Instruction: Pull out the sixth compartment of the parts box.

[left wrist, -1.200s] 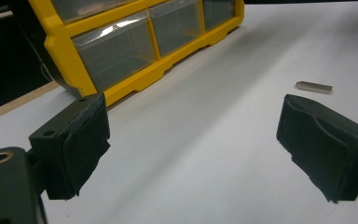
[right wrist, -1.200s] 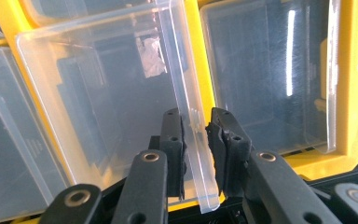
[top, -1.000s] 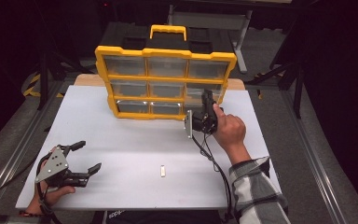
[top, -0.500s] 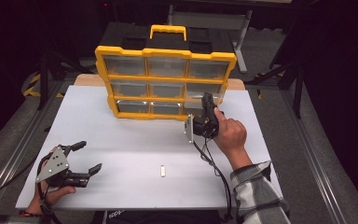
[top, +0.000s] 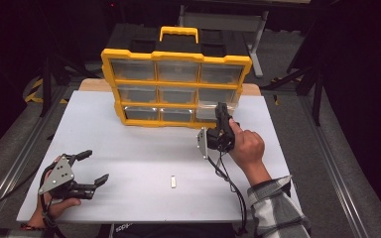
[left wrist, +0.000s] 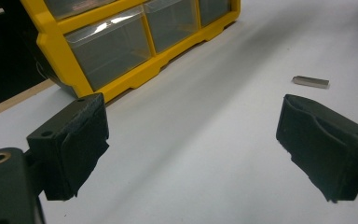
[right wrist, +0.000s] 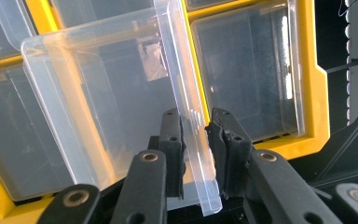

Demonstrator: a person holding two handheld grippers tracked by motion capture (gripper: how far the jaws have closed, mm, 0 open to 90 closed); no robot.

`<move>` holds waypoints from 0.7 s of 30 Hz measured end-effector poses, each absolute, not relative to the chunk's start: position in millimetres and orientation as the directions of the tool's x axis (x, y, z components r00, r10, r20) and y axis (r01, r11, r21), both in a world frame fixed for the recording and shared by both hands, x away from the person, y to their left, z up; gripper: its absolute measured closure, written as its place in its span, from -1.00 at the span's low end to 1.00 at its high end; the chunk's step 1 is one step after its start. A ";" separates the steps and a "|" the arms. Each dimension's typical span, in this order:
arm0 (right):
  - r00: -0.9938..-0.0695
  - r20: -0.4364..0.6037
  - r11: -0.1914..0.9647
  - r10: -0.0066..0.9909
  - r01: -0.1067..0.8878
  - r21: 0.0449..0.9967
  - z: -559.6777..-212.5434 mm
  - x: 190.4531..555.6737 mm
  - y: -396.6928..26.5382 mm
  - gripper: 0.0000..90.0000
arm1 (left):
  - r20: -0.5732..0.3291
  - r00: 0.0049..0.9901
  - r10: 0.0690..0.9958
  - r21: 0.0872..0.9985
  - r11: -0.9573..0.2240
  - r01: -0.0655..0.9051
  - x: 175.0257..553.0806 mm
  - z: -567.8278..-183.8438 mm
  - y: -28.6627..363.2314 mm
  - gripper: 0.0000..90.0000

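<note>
White table (top: 129, 144) carries a yellow drawer cabinet (top: 176, 54) near its far edge. At the cabinet's lower right corner, the right gripper (right wrist: 196, 128) clamps the front wall of a clear plastic drawer (right wrist: 121, 93), pulled partly out. Left gripper (top: 90, 167) rests wide open and empty, well apart, near a small metal piece (top: 173, 182).

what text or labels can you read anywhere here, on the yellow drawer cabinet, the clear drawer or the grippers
No text can be read in these pictures.
Yellow drawer cabinet: no label or brand shows on its frame or handle.
Clear drawer held by the right gripper: no print; one small grey patch, nothing legible.
Left gripper: no markings show on it.
White table: a small printed mark at its near edge, too small and blurred to read.
</note>
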State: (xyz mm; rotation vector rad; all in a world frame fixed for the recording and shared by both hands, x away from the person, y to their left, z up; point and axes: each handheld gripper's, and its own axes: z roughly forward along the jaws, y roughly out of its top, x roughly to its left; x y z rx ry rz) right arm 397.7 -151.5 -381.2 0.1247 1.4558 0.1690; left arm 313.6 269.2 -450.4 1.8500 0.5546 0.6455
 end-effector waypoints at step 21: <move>0.103 -0.976 0.981 0.192 -0.044 0.188 -383.4 388.6 -150.3 0.76 | 0.171 0.747 0.642 0.938 -0.339 0.077 313.8 -450.6 270.2 -0.77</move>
